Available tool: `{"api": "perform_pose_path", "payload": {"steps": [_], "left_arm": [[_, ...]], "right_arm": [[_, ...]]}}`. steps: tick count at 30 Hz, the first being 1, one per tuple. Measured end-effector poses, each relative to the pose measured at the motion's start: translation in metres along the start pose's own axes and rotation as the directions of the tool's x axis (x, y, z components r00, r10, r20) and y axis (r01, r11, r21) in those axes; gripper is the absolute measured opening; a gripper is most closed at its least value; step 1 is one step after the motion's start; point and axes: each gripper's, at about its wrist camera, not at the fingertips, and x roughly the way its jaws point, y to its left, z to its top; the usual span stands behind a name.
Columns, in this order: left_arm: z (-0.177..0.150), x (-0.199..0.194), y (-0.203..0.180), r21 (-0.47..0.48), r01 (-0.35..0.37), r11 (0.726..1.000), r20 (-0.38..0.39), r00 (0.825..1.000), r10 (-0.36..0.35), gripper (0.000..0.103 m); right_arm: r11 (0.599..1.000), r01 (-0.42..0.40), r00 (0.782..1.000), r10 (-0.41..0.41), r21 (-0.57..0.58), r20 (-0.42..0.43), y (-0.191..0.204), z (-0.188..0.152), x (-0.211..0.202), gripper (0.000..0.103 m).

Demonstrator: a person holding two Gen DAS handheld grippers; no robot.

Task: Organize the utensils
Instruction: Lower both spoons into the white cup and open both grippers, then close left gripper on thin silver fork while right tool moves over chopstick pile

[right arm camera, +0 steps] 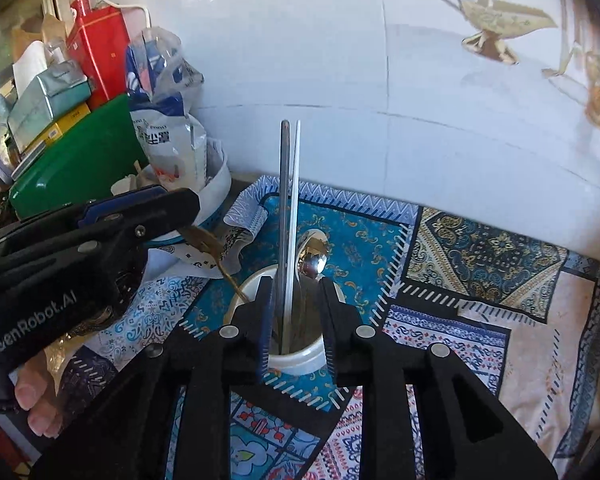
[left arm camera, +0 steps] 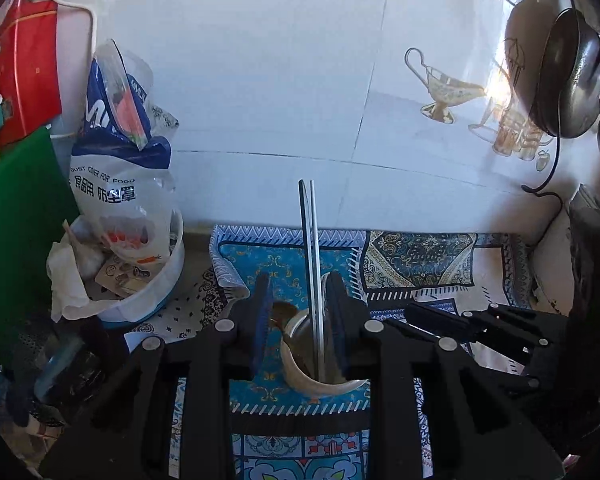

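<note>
Chopsticks [right arm camera: 290,216] stood upright in the white cup [right arm camera: 296,356] on the patterned cloth [right arm camera: 480,264], beside a steel spoon [right arm camera: 312,258] leaning on the rim. I had my right gripper [right arm camera: 294,328] spread wide around the cup mouth, gripping nothing. My left gripper [left arm camera: 298,320] also stood wide apart over the cup, empty; a gold spoon [right arm camera: 206,242] showed by its tip in the right view, though I could not tell any hold. I judged that any further utensil should drop in vertically, clear of the chopsticks, so the cup would not tip.

Counter [right arm camera: 242,180]: patterned cloth [right arm camera: 480,300] over it, white cup [right arm camera: 300,360], white bowl [left arm camera: 156,292].
</note>
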Motion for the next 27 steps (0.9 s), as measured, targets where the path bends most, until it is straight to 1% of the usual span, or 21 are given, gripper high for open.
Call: {"api": "perform_pose_path", "payload": {"steps": [4, 8, 11, 13, 16, 20, 25, 27], "left_arm": [[0.003, -0.02, -0.009, 0.01, 0.017, 1.0, 0.017, 1.0, -0.017, 0.027], [0.0, -0.036, -0.025, 0.042, 0.035, 0.999, 0.026, 0.999, -0.036, 0.028], [-0.005, -0.041, -0.04, 0.067, 0.057, 0.996, 0.015, 0.998, -0.058, 0.032], [-0.009, -0.041, -0.049, 0.085, 0.073, 0.994, -0.002, 0.997, -0.073, 0.032], [-0.02, -0.037, -0.066, 0.117, 0.101, 0.988, -0.036, 0.995, -0.097, 0.032], [-0.038, -0.022, -0.093, 0.158, 0.137, 0.978, -0.099, 0.988, -0.122, 0.032], [-0.066, 0.002, -0.127, 0.193, 0.196, 0.961, -0.207, 0.966, -0.155, 0.032], [-0.079, 0.012, -0.138, 0.198, 0.22, 0.955, -0.253, 0.953, -0.167, 0.032]], "right_arm": [[1.0, 0.03, 0.999, -0.03, 0.0, 0.03, -0.001, -0.007, -0.026, 0.026], [0.998, 0.057, 0.997, -0.058, 0.02, 0.055, -0.008, -0.018, -0.051, 0.031], [0.995, 0.087, 0.994, -0.09, 0.041, 0.067, -0.016, -0.028, -0.07, 0.032], [0.992, 0.113, 0.99, -0.117, 0.057, 0.073, -0.023, -0.037, -0.082, 0.032], [0.984, 0.152, 0.984, -0.159, 0.091, 0.076, -0.038, -0.052, -0.099, 0.032], [0.967, 0.205, 0.975, -0.216, 0.152, 0.056, -0.062, -0.077, -0.118, 0.033], [0.936, 0.261, 0.963, -0.269, 0.234, 0.002, -0.093, -0.108, -0.13, 0.033], [0.922, 0.279, 0.959, -0.283, 0.27, -0.023, -0.106, -0.123, -0.134, 0.033]]}}
